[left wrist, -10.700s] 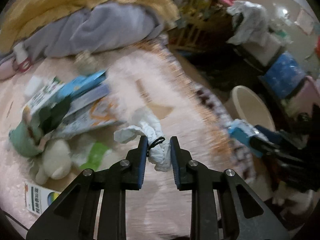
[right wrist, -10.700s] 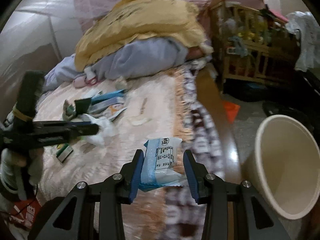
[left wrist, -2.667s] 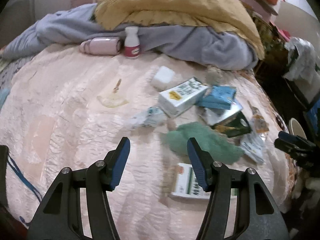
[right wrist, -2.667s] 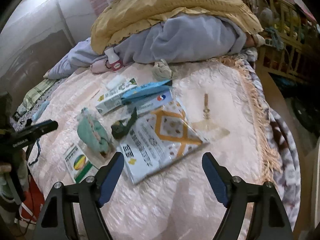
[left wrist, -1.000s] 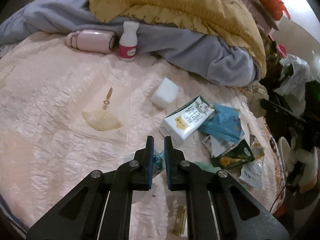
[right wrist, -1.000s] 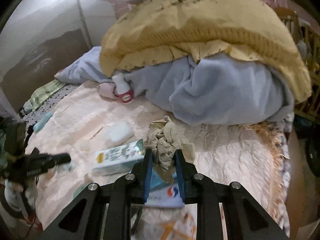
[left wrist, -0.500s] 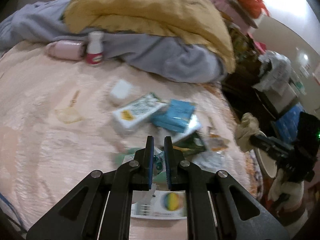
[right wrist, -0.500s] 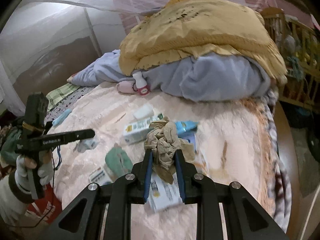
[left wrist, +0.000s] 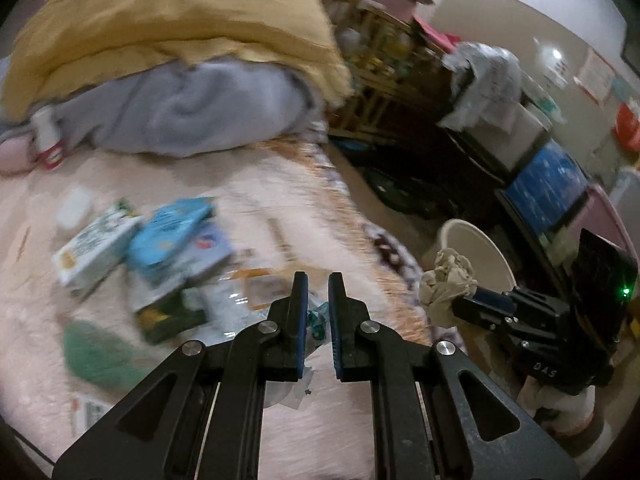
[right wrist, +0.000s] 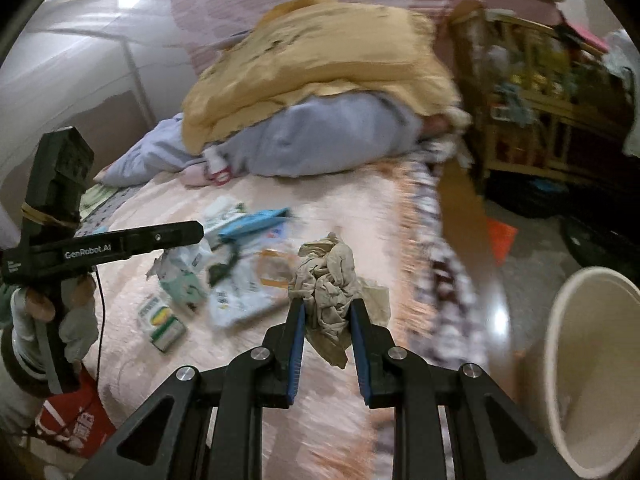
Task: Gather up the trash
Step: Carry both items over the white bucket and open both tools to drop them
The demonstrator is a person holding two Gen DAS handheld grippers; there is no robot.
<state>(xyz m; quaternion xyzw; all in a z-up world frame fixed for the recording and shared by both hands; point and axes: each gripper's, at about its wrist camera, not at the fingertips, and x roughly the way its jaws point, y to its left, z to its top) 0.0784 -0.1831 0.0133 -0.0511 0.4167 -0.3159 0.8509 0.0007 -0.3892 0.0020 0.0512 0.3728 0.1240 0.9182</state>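
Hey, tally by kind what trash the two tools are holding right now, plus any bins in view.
Crumpled beige rag: 1, in the right tool
Plastic wrapper: 1, in the left tool
Cream bin: 1
Total: 3

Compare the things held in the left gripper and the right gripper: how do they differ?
The right gripper holds a crumpled beige rag; the left gripper pinches a thin clear wrapper. The rag bulges above its fingers; the wrapper hangs below. Both are held above the bed.
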